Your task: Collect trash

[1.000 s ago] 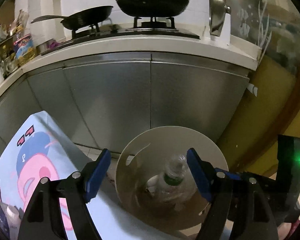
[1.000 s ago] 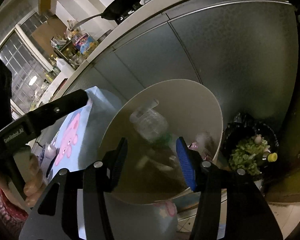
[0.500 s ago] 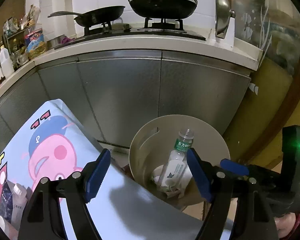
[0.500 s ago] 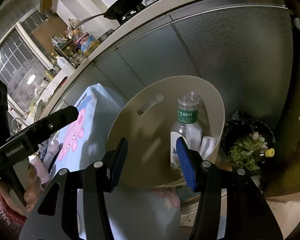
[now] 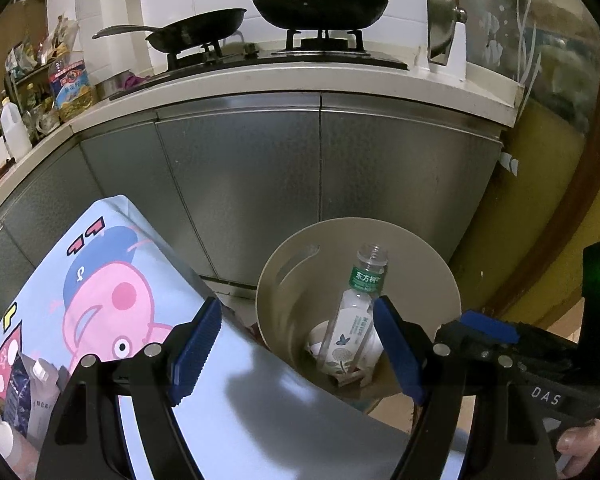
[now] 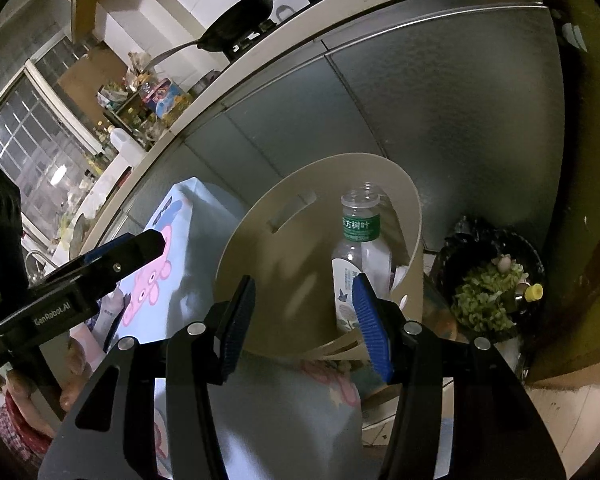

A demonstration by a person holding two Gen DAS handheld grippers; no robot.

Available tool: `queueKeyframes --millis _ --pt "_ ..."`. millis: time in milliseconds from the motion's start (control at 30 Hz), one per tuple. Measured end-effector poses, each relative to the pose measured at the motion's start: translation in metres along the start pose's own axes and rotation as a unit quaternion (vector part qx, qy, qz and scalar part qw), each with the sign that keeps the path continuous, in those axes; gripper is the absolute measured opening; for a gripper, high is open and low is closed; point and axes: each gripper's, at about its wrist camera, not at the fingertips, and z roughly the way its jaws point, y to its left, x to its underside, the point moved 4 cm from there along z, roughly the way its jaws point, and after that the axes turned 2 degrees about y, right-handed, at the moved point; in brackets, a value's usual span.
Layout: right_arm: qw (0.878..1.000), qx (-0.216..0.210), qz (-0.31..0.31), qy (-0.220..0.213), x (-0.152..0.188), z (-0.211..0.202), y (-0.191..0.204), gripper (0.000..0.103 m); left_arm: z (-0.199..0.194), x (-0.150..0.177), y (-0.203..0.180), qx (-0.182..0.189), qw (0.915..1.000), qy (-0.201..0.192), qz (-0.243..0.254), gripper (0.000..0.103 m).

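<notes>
A beige round trash bin (image 5: 440, 272) (image 6: 414, 216) stands on the floor by the steel cabinets. An uncapped clear plastic bottle with a green label (image 5: 360, 304) (image 6: 356, 248) stands upright inside it, among white scraps. My left gripper (image 5: 296, 352) is open and empty, above the table edge, with the bin seen between its fingers. My right gripper (image 6: 304, 324) is open and empty above the bin's near rim. The left gripper also shows at the left of the right wrist view (image 6: 112, 256).
A table with a blue pig-cartoon cloth (image 5: 112, 292) (image 6: 168, 248) lies below both grippers; several bottles and packets (image 5: 28, 392) sit at its left. A black bag of green food waste (image 6: 488, 292) stands right of the bin. Steel cabinets (image 5: 260, 184) and a stove with pans (image 5: 320, 0) lie behind.
The bottle dropped into the bin and came to rest upright. Both grippers pulled back and rose a little; the view steadied.
</notes>
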Motion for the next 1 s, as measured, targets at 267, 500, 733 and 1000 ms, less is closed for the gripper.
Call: queueKeyframes --millis 267,500,733,1000 --pt "1.000 0.001 0.002 -0.002 0.002 -0.004 0.001 0.050 -0.001 0.000 -0.004 -0.002 1.0000 0.000 0.004 0.078" --pt "1.000 0.000 0.008 -0.001 0.005 -0.007 0.004 0.051 -0.002 0.003 -0.005 -0.005 1.0000 0.005 0.002 0.078" --pt "1.000 -0.011 0.009 -0.006 0.009 -0.019 0.018 0.053 -0.008 0.009 -0.002 -0.011 0.9998 0.015 -0.008 0.081" --pt "0.999 -0.015 0.029 -0.013 0.023 -0.039 0.033 0.066 -0.029 0.023 0.008 -0.020 0.9992 0.014 -0.030 0.087"
